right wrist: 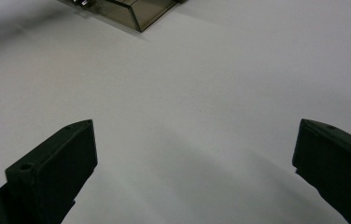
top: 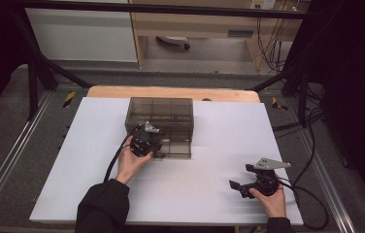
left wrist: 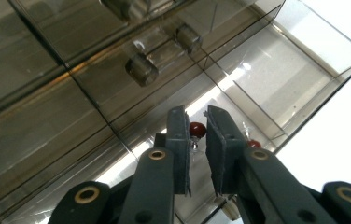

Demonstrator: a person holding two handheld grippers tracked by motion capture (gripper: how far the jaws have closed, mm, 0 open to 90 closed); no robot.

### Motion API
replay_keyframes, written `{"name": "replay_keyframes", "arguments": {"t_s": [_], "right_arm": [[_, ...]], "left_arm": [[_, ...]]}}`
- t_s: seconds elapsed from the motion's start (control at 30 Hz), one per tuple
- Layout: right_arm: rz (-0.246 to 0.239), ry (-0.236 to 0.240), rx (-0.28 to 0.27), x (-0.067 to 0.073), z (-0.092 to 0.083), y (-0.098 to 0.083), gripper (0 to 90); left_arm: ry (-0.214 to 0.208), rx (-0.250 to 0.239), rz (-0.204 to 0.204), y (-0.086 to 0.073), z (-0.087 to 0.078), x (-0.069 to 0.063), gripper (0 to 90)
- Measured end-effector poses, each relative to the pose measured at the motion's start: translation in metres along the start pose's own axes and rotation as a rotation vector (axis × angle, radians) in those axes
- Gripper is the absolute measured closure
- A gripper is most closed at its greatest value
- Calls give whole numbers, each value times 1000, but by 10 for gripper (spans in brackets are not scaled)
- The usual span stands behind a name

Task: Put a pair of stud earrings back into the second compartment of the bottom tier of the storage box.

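Left gripper [left wrist: 198, 140] jaws pinched on small red-tipped item [left wrist: 197, 129] over open drawer [left wrist: 299, 60]; weak grip, may drop; right gripper [right wrist: 194, 158] jaws apart

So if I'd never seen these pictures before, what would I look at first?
Probably the smoky see-through drawer box at the far middle of the white table, with its lowest drawer pulled out toward the person. The left gripper reaches into that drawer, its jaws nearly shut around a small red ball; whether they pinch it is hard to tell. The right gripper rests wide open on the table, near the person.
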State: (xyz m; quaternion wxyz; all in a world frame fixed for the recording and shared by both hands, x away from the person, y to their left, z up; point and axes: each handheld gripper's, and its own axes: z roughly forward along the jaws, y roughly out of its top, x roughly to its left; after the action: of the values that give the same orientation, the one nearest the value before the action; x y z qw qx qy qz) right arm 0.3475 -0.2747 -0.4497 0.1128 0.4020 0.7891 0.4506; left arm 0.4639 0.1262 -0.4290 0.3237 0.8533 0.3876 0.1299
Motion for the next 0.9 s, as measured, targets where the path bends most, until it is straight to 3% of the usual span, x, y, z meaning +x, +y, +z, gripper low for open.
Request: {"name": "replay_keyframes", "arguments": {"t_s": [0.37,0.9], "right_arm": [[-1,0,1,0,0,0,6],[-4,-1,-4,-1,-1,0,6]], "left_arm": [[-4,-6,-7,-1,1,0,763],[-39,-55,16,0,-31,-8,563]]}}
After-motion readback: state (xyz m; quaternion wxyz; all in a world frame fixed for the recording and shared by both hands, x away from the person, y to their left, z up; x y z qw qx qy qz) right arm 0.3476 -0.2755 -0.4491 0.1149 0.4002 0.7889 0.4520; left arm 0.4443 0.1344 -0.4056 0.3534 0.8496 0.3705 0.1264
